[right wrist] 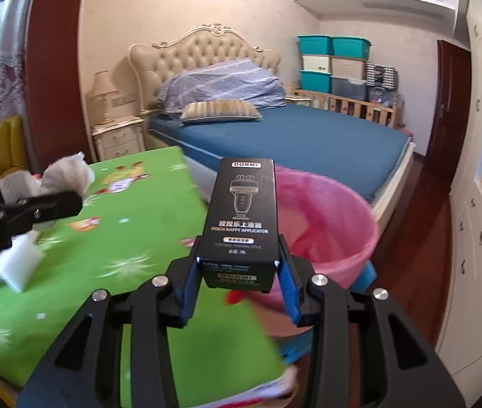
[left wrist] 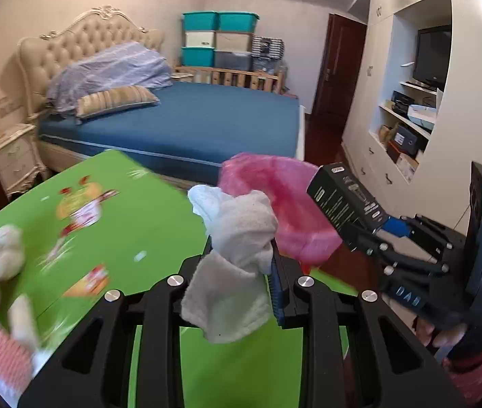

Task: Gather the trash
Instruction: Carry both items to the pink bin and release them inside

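Left tongs [left wrist: 241, 258] clamped on white tissue [left wrist: 237, 224]; right tongs [right wrist: 241, 272], tilted downward, on black box [right wrist: 242, 217].

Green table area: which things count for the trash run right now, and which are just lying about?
In play:
- white tissue wad, clamped in left gripper
- black box, clamped in right gripper
- pink-lined bin

Lying about:
- striped pillow
- teal storage bins
- lamp

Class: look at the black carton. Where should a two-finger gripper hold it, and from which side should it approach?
Hold the black carton across its narrow width near one end, approaching along its length: its long flat sides suit the right gripper, which clamps it this way.
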Action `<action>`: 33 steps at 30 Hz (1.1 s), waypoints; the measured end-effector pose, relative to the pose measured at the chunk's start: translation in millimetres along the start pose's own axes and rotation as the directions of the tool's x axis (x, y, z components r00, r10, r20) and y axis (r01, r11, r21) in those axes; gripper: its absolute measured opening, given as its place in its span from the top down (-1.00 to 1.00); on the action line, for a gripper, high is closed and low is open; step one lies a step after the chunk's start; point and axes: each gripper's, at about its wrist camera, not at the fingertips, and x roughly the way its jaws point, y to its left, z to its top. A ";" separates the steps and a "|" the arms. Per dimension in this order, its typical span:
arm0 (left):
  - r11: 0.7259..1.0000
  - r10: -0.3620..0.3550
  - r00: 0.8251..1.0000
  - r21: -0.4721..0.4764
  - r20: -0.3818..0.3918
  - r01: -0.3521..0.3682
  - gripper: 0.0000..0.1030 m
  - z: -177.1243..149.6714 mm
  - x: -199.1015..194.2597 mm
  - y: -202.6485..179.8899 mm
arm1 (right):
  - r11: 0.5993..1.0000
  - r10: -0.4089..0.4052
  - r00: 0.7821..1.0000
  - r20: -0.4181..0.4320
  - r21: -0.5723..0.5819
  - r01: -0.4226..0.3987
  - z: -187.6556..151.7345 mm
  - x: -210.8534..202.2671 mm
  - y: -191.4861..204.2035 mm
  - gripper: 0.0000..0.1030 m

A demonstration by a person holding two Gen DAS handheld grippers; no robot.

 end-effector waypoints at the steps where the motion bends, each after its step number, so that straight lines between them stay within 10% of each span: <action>1: 1.000 -0.014 1.000 0.002 -0.004 0.014 0.50 8.6 12.8 -4.1 | 1.000 -0.016 1.000 -0.002 -0.002 0.016 2.7 7.6 -7.4 0.23; 17: 0.993 -0.103 0.989 -0.069 -0.102 0.097 0.49 84.0 172.8 -30.5 | 0.996 -0.036 0.996 -0.083 0.074 0.042 12.7 100.6 -73.5 0.24; 20: 0.995 -0.076 0.992 -0.076 -0.103 0.069 0.21 87.6 182.8 -29.3 | 0.994 -0.058 0.997 -0.060 0.089 0.063 14.5 98.4 -78.4 -0.26; 24: 0.991 -0.069 0.996 -0.117 -0.051 0.063 -0.50 92.5 170.4 -20.3 | 0.989 -0.087 0.996 -0.018 0.121 0.088 19.3 79.4 -86.0 -0.27; 33: 0.991 0.048 0.993 -0.127 0.111 -0.034 -0.87 47.0 51.3 13.1 | 0.995 -0.021 0.996 0.089 0.101 0.012 24.3 16.1 -38.3 -0.73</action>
